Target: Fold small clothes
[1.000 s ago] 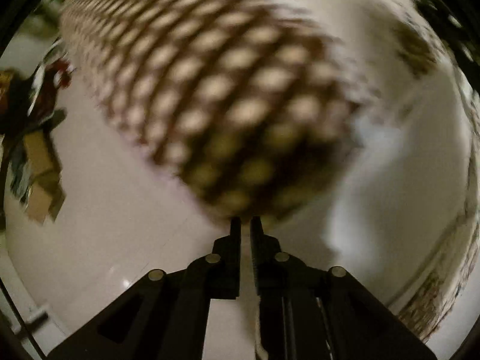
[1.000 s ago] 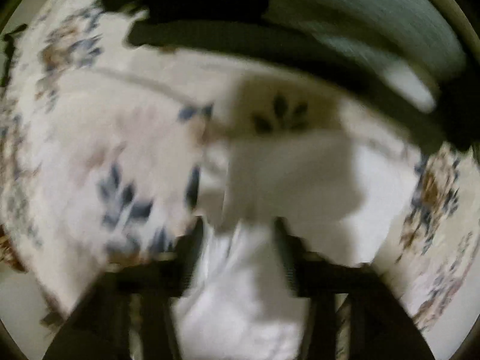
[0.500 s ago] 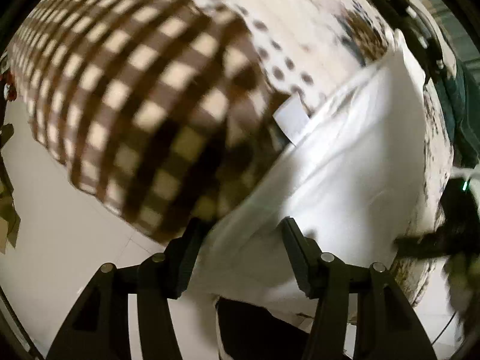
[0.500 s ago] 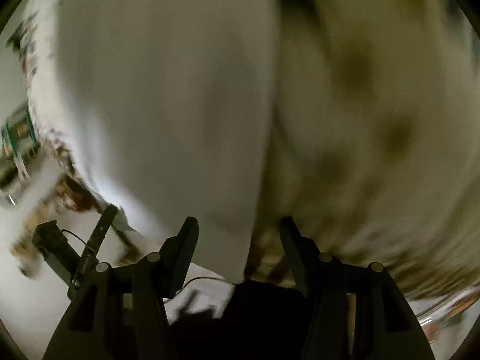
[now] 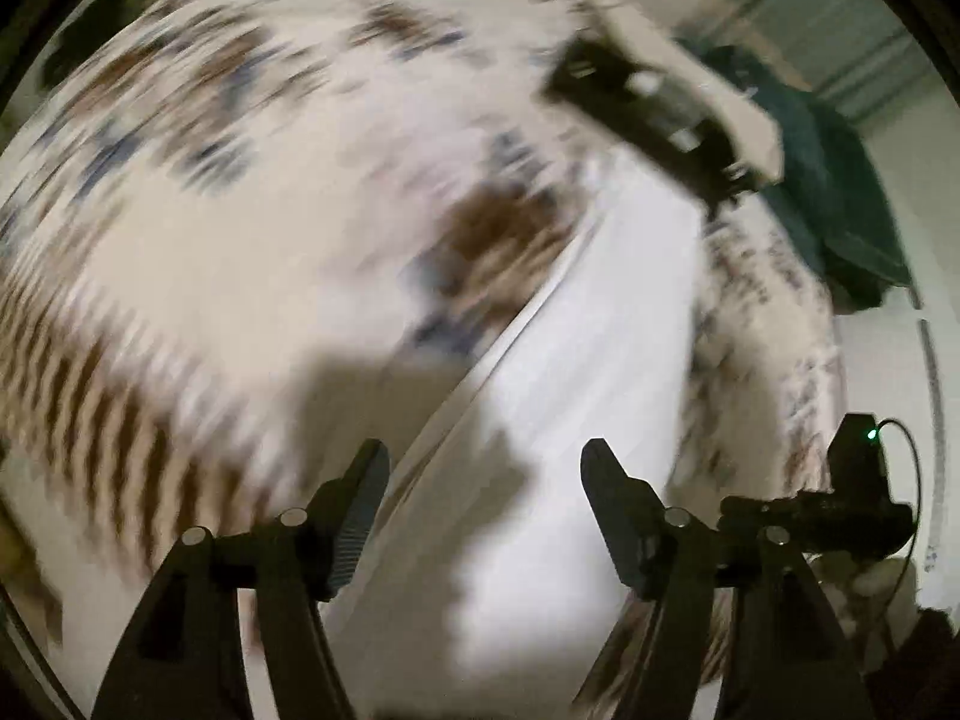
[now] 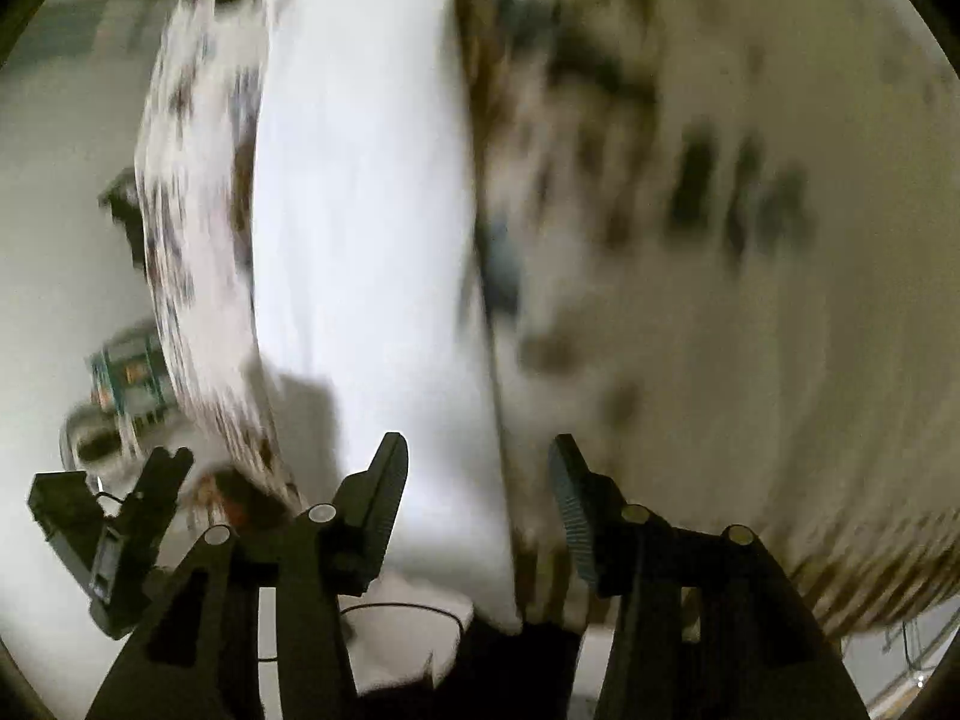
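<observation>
- The white garment (image 5: pixel 576 372) lies as a long flat strip on the floral cloth (image 5: pixel 252 192) that covers the counter; both wrist views are smeared by motion blur, so its folds and edges are hard to read.
- Left tool (image 5: pixel 485 498): its two fingers stand wide apart with nothing between them, poised over the near end of the white garment. Whether they touch the fabric cannot be told.
- Right tool (image 6: pixel 479 495): fingers also spread wide and holding nothing, straddling one long edge of the white garment (image 6: pixel 360 192), where it meets the floral cloth (image 6: pixel 720 240).
- In the left wrist view the right tool appears beyond the far end of the white garment as a dark blurred shape (image 5: pixel 654 120).
- A dark green cloth (image 5: pixel 840 198) is heaped past that far end, off to the side of the white garment.
- A black device with a green light (image 5: pixel 858 480) and a thin cable sits beside the white garment's near end, next to the left tool's finger.
- A checked brown border (image 5: pixel 120 444) runs along the floral cloth on the side away from the white garment.
- No container shows in either view.
</observation>
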The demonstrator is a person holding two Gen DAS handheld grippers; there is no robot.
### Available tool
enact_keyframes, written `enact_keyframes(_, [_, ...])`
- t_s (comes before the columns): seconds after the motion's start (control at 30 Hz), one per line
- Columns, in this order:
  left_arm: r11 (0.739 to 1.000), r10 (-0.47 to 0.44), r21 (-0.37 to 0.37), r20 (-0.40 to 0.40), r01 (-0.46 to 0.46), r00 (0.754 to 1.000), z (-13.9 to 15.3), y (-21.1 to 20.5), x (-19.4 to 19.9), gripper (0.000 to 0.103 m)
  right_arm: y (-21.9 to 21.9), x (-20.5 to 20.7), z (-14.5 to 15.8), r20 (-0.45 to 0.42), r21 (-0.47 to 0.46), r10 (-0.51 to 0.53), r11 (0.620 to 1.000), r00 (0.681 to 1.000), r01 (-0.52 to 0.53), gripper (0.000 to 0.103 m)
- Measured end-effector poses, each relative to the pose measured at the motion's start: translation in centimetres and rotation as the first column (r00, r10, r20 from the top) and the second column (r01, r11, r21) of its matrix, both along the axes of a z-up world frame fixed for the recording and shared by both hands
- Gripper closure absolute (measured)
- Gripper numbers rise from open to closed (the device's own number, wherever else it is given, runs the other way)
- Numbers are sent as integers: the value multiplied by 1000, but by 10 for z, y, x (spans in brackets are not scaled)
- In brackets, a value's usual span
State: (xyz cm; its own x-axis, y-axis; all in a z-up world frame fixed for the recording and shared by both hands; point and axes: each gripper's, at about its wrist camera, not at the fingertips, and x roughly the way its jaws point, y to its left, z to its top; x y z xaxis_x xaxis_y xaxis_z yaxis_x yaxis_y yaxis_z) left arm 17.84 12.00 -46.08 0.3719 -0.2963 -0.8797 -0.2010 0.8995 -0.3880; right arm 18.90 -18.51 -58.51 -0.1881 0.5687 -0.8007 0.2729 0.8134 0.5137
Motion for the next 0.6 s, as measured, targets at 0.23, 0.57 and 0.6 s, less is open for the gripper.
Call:
enact_keyframes(0.23, [980,-177,-70,108,185,978,-44,-54,199,41,-66,130,-15,87,-144,-134,979,987,146,52])
enact_keyframes(0.57, [934,-344,-64,96,351,934,-96,-78,317,101,-93,234,-61,134,-184,-197,958,971,220,52])
enact_keyframes(0.6, [935,-341,-76,93,348,936,-98,-75,323,101,-90,240,-64,137,-188,-204,955,969,228,52])
